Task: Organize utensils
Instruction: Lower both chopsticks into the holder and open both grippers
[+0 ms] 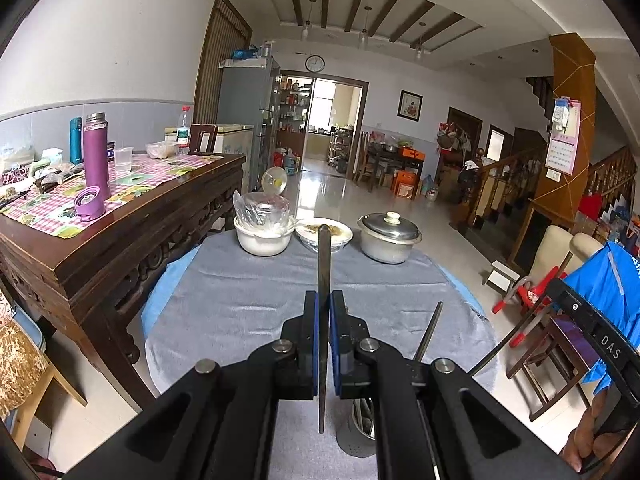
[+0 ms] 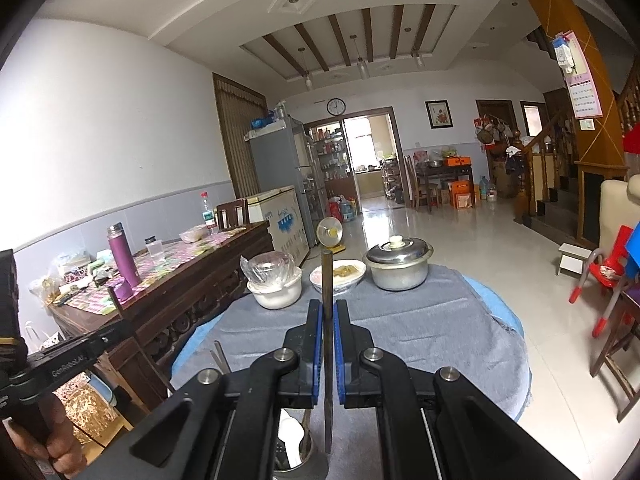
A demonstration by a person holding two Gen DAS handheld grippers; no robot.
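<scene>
My left gripper [image 1: 323,300] is shut on a dark chopstick [image 1: 324,264] that stands upright between its blue pads, its lower end just above a grey utensil holder [image 1: 357,432] on the grey tablecloth. A second chopstick [image 1: 430,330] leans to the right of it. My right gripper [image 2: 329,308] is shut on another dark chopstick [image 2: 327,280], upright over the same metal holder [image 2: 294,450], which holds a white spoon [image 2: 292,436] and other utensils.
At the round table's far edge stand a white bowl with a plastic-wrapped lid [image 1: 264,232], a plate of food [image 1: 340,234] and a lidded metal pot [image 1: 390,238]. A dark wooden sideboard [image 1: 120,240] with a purple flask [image 1: 96,160] stands left. Chairs stand right.
</scene>
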